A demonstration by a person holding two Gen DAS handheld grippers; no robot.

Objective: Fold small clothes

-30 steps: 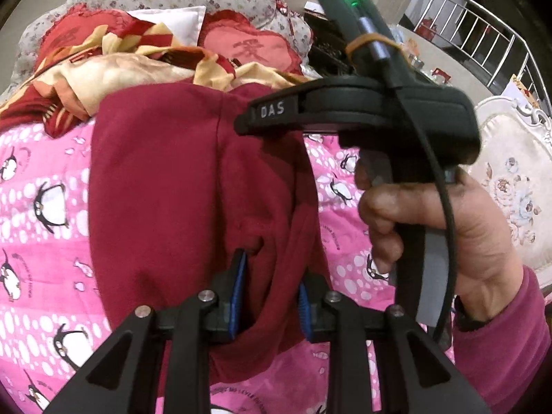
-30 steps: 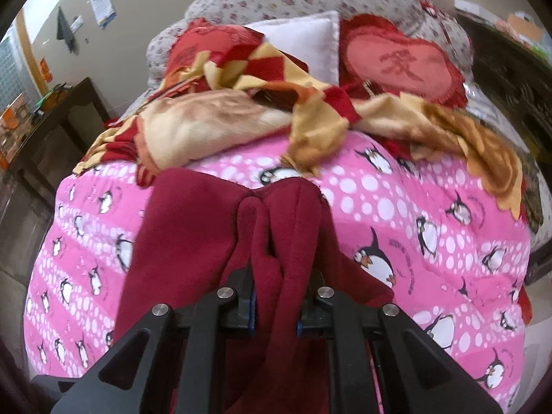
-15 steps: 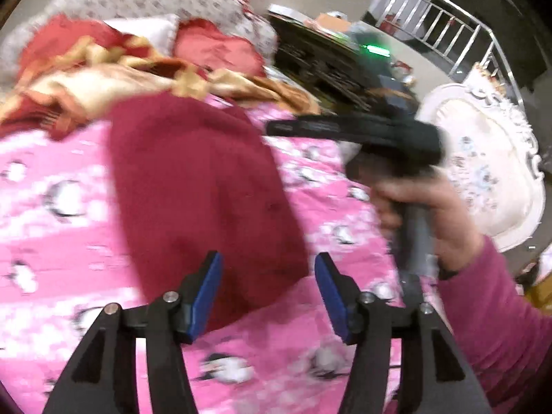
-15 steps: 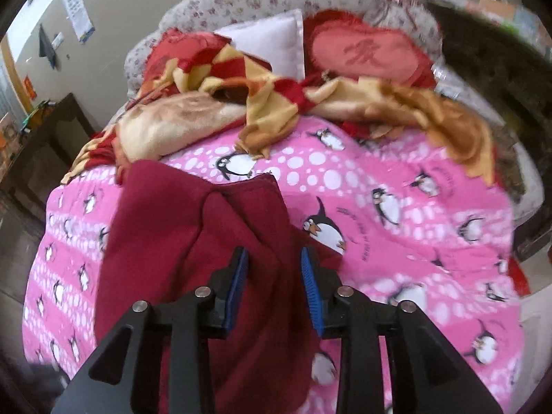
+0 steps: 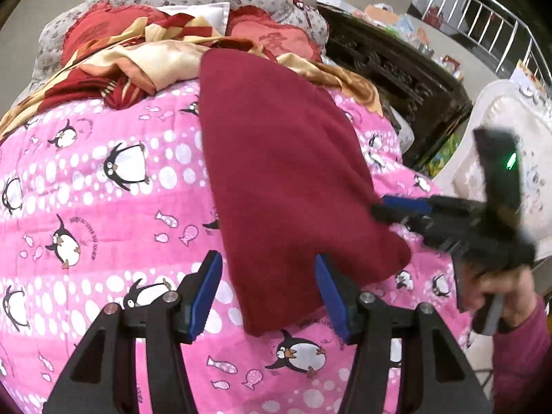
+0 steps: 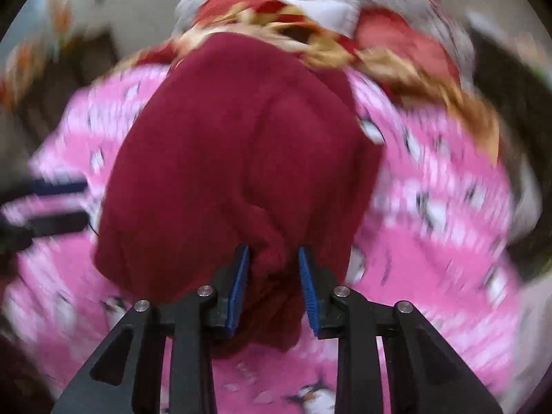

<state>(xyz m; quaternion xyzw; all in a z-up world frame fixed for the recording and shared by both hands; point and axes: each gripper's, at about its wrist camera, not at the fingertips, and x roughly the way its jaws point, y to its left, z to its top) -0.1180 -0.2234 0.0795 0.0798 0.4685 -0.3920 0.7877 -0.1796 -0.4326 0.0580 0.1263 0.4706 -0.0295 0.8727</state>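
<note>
A dark red garment (image 5: pixel 286 172) lies folded lengthwise on the pink penguin bedspread (image 5: pixel 96 200). My left gripper (image 5: pixel 267 291) is open, its blue pads on either side of the garment's near end without pinching it. My right gripper (image 5: pixel 383 208) comes in from the right at the garment's right edge. In the blurred right wrist view the right gripper (image 6: pixel 272 283) has its blue pads partly apart around a bunched fold of the garment (image 6: pixel 241 151); I cannot tell whether it grips. The left gripper shows at that view's left edge (image 6: pixel 51 203).
A red and gold blanket (image 5: pixel 138 62) and pillows (image 5: pixel 276 38) are piled at the head of the bed. A dark carved cabinet (image 5: pixel 390 69) stands right of the bed, with a white padded chair (image 5: pixel 496 138) and a metal railing (image 5: pixel 490 34) beyond.
My left gripper has let go of the garment and opened wide. The garment now lies flatter on the bed. My right gripper has swung round to its right edge and is moving fast.
</note>
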